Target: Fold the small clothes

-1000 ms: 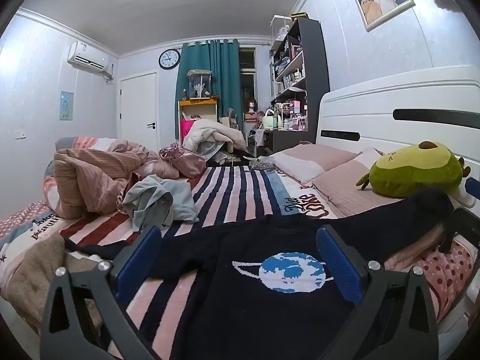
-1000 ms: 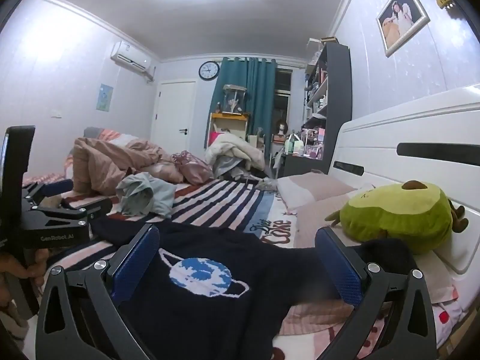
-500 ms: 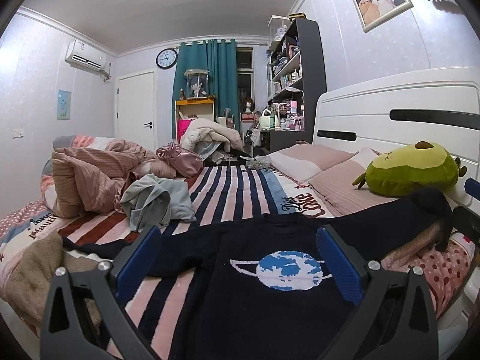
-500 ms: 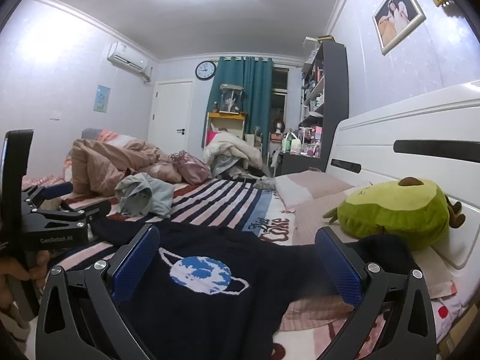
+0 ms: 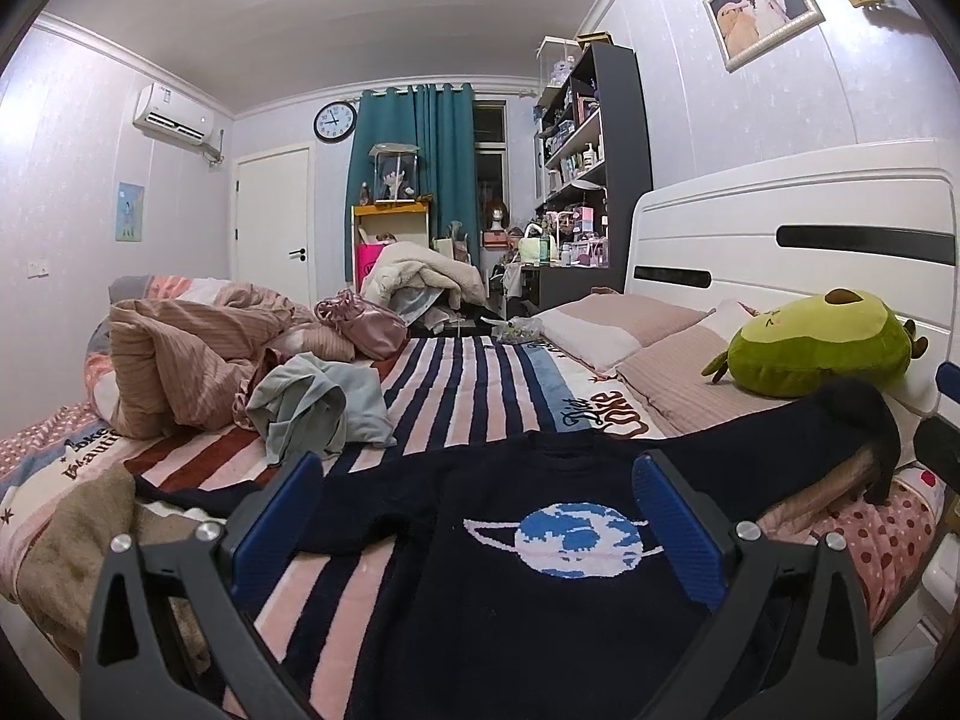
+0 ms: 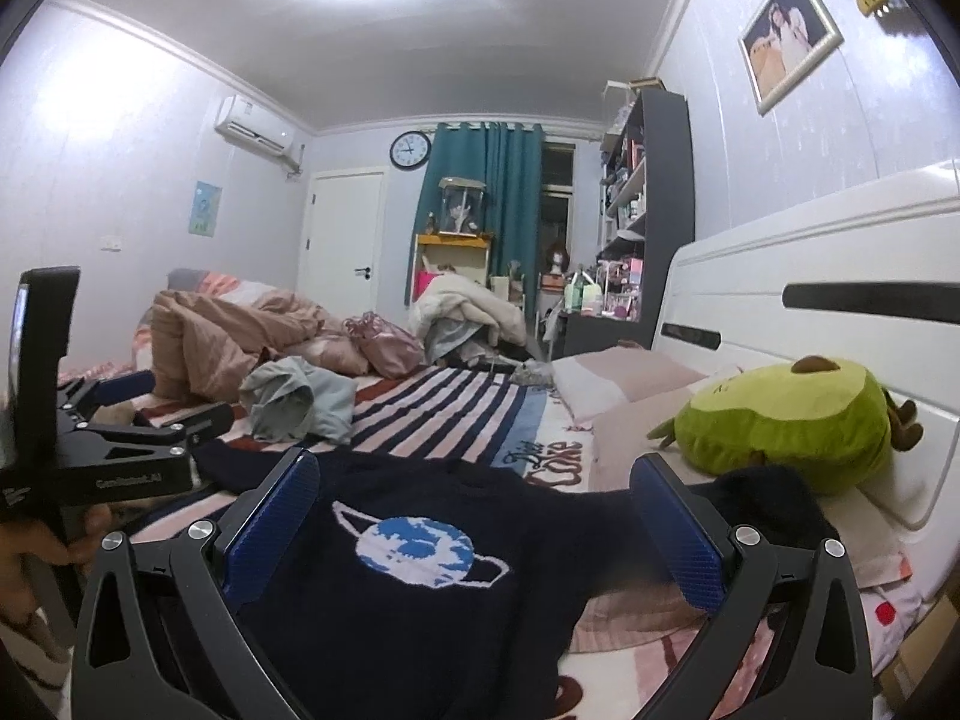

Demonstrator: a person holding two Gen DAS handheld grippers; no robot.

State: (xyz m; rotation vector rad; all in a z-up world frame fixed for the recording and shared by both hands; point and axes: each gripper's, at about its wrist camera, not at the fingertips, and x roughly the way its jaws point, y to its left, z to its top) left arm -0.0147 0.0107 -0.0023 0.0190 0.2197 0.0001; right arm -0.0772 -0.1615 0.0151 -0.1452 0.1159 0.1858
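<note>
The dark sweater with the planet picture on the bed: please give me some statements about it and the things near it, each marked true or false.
1. The dark sweater lies spread out on the striped blanket. True.
2. The left hand-held gripper is shut on the sweater. False: its jaws are open and empty.
3. The green plush toy lies by the headboard. True.
4. The right hand-held gripper holds a sleeve. False: it is open and holds nothing.
5. The sweater is already folded into a square. False: its sleeves reach out to both sides.
</note>
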